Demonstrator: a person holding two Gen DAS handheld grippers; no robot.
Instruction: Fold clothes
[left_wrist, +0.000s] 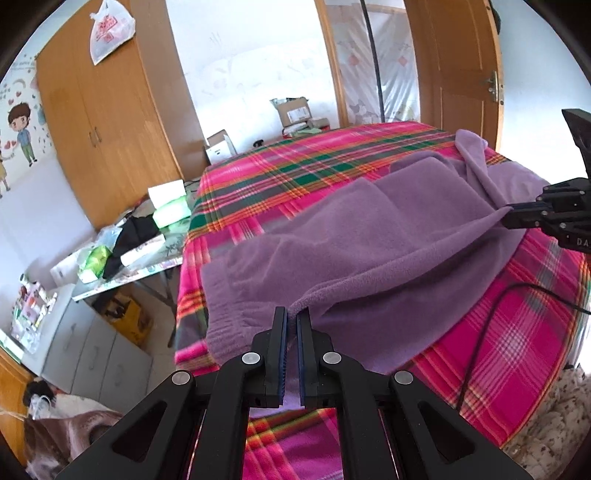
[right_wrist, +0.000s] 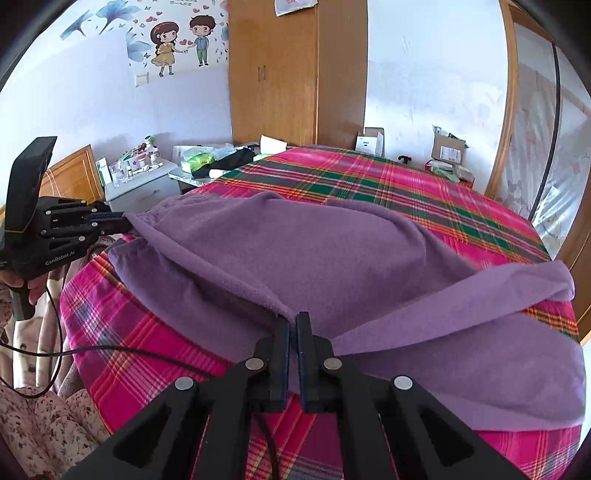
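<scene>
A purple fleece garment (left_wrist: 369, 254) lies spread on a bed with a pink plaid cover (left_wrist: 295, 173). My left gripper (left_wrist: 291, 317) is shut on the garment's near edge and lifts it slightly. My right gripper (right_wrist: 293, 321) is shut on another point of the same edge of the garment (right_wrist: 332, 258). Each gripper shows in the other's view: the right one at the far right (left_wrist: 508, 216), the left one at the far left (right_wrist: 127, 223), both pinching purple cloth. The edge hangs taut between them. A sleeve or leg (right_wrist: 480, 295) is folded across at the right.
A black cable (right_wrist: 110, 350) trails over the bed's near side. A cluttered side table (left_wrist: 125, 251), grey drawers (left_wrist: 85, 350) and a wooden wardrobe (left_wrist: 110, 122) stand left of the bed. Cardboard boxes (left_wrist: 295, 114) sit on the floor beyond. A wooden door (left_wrist: 458, 70) is at the right.
</scene>
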